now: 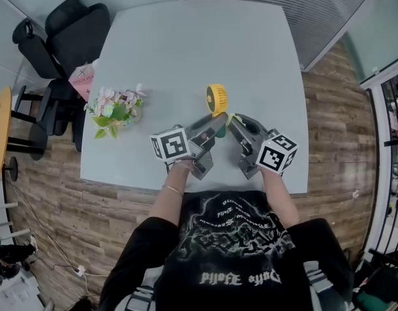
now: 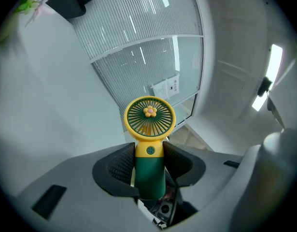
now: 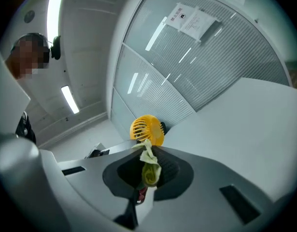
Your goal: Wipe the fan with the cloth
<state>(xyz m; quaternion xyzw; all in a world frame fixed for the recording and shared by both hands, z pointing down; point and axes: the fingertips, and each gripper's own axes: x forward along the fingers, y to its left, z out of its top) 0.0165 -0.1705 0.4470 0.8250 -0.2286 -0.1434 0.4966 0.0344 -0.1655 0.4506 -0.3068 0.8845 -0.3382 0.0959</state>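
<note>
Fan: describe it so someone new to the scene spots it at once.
Above the near edge of the pale grey table, the left gripper clamps the fan by its dark green handle. Its round yellow grille with a flower at the hub sets it apart from the cloth in the right gripper and the potted flowers further left.

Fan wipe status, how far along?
Done: left gripper is clamped on the fan by its green handle, right gripper pinches the cloth. In hand: the cloth tip sits at the back of the yellow head; contact unclear. Left: the wiping itself, front grille included; nothing shows how much is cleaned.
</note>
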